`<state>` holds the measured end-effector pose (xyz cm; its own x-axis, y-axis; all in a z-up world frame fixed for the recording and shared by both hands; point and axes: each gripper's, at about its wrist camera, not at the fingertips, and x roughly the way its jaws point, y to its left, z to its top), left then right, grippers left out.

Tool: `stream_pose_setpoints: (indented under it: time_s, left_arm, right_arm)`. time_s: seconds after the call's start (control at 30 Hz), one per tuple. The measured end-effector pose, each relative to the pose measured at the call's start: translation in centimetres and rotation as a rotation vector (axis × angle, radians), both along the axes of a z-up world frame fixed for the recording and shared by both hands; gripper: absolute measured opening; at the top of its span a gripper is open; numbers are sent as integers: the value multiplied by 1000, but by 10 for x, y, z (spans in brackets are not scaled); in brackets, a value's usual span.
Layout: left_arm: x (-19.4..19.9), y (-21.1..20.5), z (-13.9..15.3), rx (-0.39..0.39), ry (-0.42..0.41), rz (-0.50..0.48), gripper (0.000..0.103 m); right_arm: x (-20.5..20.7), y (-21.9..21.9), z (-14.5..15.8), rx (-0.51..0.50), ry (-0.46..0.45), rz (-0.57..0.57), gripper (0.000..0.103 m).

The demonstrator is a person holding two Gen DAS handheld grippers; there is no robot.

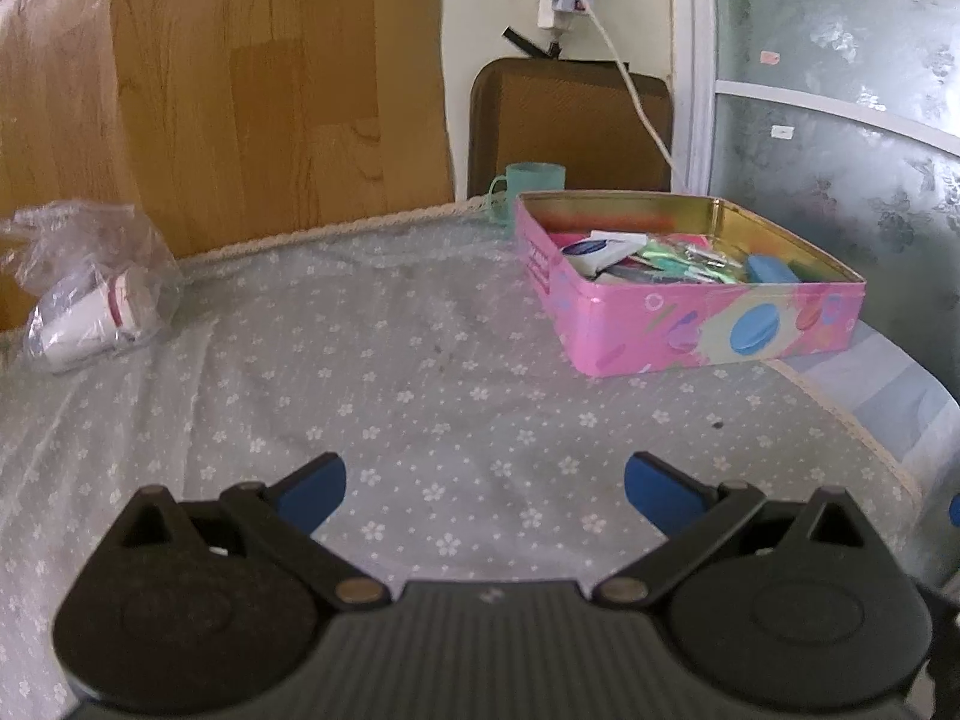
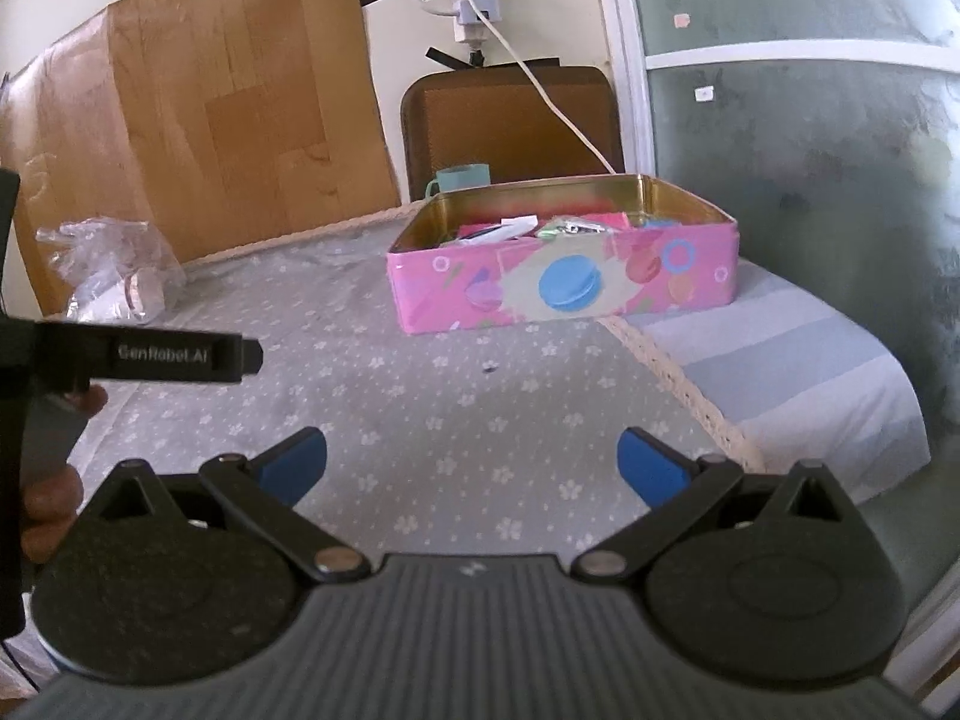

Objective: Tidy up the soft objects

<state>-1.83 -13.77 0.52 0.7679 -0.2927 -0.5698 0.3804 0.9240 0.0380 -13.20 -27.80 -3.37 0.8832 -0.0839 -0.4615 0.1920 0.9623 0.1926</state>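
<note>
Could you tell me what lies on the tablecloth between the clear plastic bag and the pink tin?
Nothing: in the left wrist view the floral tablecloth is bare between the plastic bag and the pink tin, apart from faint stains.

Pink tin [image 2: 564,288] holds blurred items.

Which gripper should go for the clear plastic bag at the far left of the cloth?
Left, probably. The crumpled clear plastic bag lies on the left of the flowered cloth, on the left gripper's side. The right gripper faces the pink tin box instead. Both are open and empty.
</note>
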Motion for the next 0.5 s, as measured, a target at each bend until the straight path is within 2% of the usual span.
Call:
stream_pose_setpoints:
  time_s: [0.2, 0.3, 0.4, 0.5]
  left_arm:
    - [9, 7, -6, -28, 48, 14, 103]
    - [11, 7, -9, -15, 58, 20, 103]
    - [13, 7, -10, 6, 66, 30, 103]
    - [17, 10, -10, 21, 71, 61, 103]
  right_arm:
    - [13, -7, 7, 95, 20, -2, 103]
    - [21, -9, 9, 155, 50, -6, 103]
    - [31, -10, 18, 158, 70, -22, 103]
    - [33, -15, 25, 190, 56, -41, 103]
